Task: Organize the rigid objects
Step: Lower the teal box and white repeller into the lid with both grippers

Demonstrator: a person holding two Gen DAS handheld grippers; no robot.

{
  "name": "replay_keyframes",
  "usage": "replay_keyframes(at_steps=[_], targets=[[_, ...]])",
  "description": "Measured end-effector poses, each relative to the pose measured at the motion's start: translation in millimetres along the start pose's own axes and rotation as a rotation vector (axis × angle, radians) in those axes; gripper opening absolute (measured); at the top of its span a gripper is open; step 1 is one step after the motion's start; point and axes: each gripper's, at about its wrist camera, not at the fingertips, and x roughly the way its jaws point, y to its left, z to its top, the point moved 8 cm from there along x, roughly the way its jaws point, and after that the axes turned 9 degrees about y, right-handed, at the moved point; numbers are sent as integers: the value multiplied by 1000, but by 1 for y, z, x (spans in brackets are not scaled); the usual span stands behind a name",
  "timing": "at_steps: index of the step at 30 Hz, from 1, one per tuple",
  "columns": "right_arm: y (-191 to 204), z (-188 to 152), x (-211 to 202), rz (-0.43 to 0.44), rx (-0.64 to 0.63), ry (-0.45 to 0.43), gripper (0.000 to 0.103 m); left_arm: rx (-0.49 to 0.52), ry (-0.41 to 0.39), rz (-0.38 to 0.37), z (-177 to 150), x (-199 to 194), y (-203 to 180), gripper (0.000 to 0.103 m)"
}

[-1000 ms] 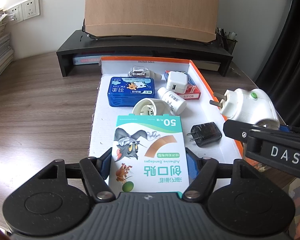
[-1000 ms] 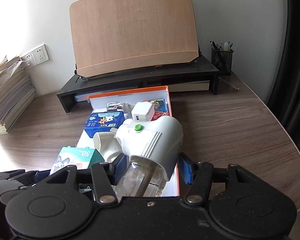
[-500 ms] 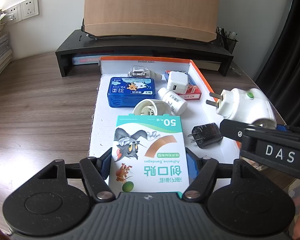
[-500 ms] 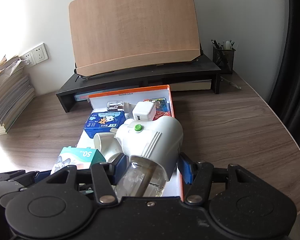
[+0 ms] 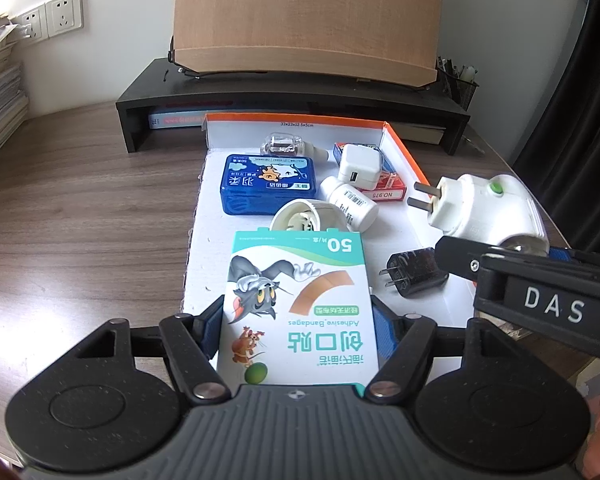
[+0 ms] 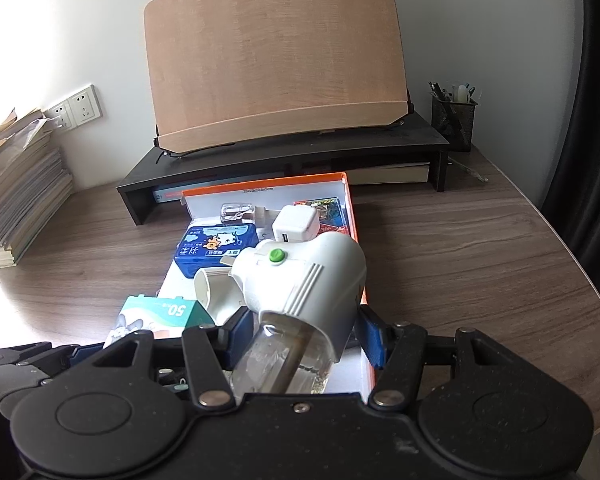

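My left gripper (image 5: 298, 326) is shut on a green-and-white bandage box (image 5: 300, 304), held over the near end of an orange-rimmed white tray (image 5: 404, 148). My right gripper (image 6: 300, 336) is shut on a white plug-in mosquito repeller (image 6: 304, 280) with a green button and a clear bottle, held above the tray's right side; it also shows in the left wrist view (image 5: 480, 212). In the tray lie a blue tin (image 5: 266, 184), a white USB charger (image 5: 358, 166), a white pill bottle (image 5: 350, 202), a white round cap (image 5: 304, 220), a black charger (image 5: 414, 270), a red card box (image 5: 384, 190) and a clear refill bottle (image 5: 284, 144).
A black monitor riser (image 6: 284, 160) with a wooden board (image 6: 276, 52) stands behind the tray. A mesh pen holder (image 6: 454, 120) is at the back right. A stack of books (image 6: 16, 184) lies at the left. Wall sockets (image 5: 48, 18) are at the back left.
The right gripper with the repeller has moved slightly left and lower over the tray. The left gripper and bandage box have barely moved.
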Motion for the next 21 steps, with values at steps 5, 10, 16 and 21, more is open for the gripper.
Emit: replay_keyframes(at_steps=[5,10,16,21], targets=[[1,0,-1,-1,-1,0,68,2,-3,0,-1,-1,0,71],[1,0,-1,0,-2,0,68,3,-1,-3,-2,-1,0,71],[2,0,-2,-2,-3,-2,68,5,-4,-4,-2,-2,-1,71],[3,0,-2,-2,-4,-2,68,5,-5,-4,-2,-3,-1,71]])
